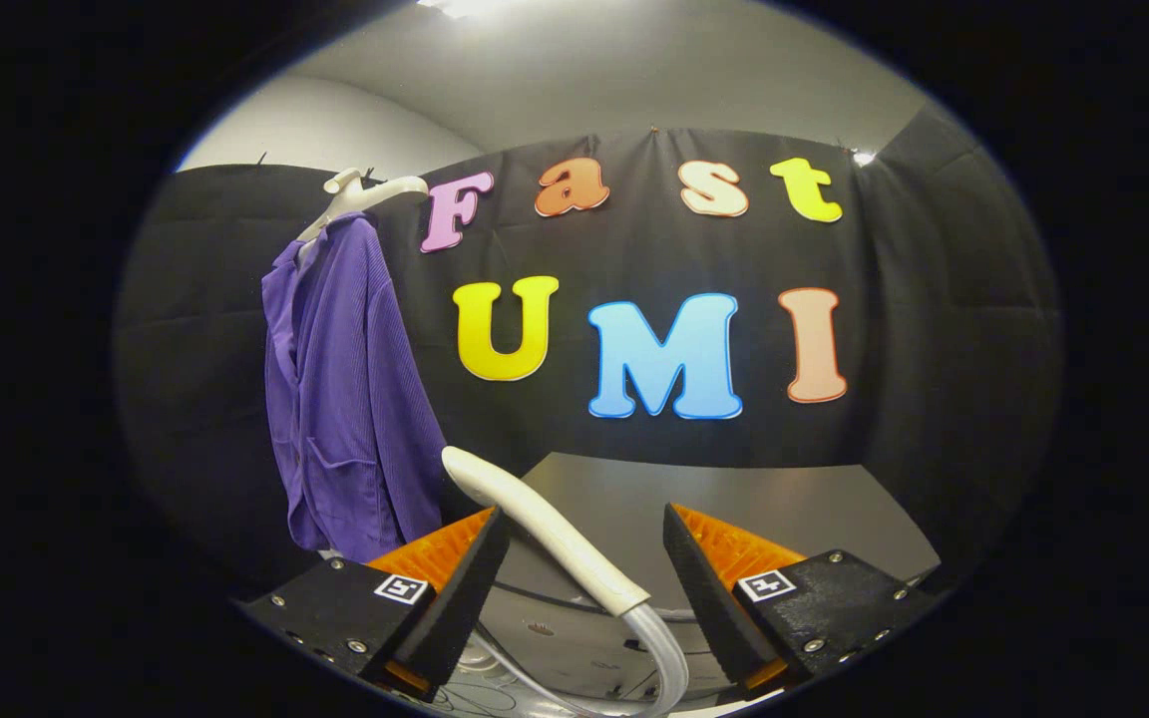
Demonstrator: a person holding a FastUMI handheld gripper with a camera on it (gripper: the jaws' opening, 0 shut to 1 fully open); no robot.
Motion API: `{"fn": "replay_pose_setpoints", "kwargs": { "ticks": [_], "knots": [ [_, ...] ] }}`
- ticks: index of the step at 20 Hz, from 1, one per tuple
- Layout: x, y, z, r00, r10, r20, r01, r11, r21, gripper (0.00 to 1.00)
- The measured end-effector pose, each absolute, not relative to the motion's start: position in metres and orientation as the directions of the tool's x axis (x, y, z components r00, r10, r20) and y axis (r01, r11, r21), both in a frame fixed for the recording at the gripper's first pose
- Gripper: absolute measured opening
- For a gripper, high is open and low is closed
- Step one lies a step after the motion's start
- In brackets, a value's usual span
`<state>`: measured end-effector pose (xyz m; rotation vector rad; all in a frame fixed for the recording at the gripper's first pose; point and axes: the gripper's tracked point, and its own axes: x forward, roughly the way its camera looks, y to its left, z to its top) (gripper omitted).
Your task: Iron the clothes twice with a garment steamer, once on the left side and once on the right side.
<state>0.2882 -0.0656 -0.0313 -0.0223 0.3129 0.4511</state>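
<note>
The biggest thing I have in front of me is the purple jacket [350, 399], hanging at the left of the frame from a white hanger [365, 194] against the black cloth wall. It hangs straight, collar up by the hanger, hem reaching down almost to the level of my left finger. A patch pocket shows low on its front.

Next is the grey surface [784, 499], spreading across the lower middle and right of the frame, beyond the fingers.

Then the steamer handle [545, 524], a white curved wand. Its long axis runs on a diagonal: the rounded head sits at upper left, just above the left fingertip and right beside the jacket's lower edge, and the body slopes down to the right into the gap between the fingers, where a clear hose [664, 648] joins it and loops away at the bottom of the frame.

My hand-held gripper [584, 543] stands open, fingers wide apart. The handle lies nearer the left finger, seeming to brush its inner edge near the tip, while the right finger is well clear of it; I cannot tell for certain whether there is contact.

As I judge it, the grasp comes first, and it turns on that slant: I would want to shift a little left so the handle's lower shaft is centred before closing.
</note>
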Motion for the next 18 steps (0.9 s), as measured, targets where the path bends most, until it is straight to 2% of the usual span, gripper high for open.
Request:
{"fn": "replay_pose_setpoints", "kwargs": {
  "ticks": [5, 9, 13, 18],
  "knots": [
    [0.322, -0.042, -0.063, 0.746, 0.557, -0.365, -0.568, 0.818, 0.089, 0.96],
    [0.341, -0.04, -0.092, 0.664, 0.62, -0.419, -0.598, 0.776, 0.2, 0.97],
    [0.355, -0.042, -0.116, 0.584, 0.672, -0.456, -0.575, 0.739, 0.352, 0.95],
    [0.347, -0.039, -0.126, 0.456, 0.781, -0.427, -0.45, 0.616, 0.646, 0.95]
  ]
}}
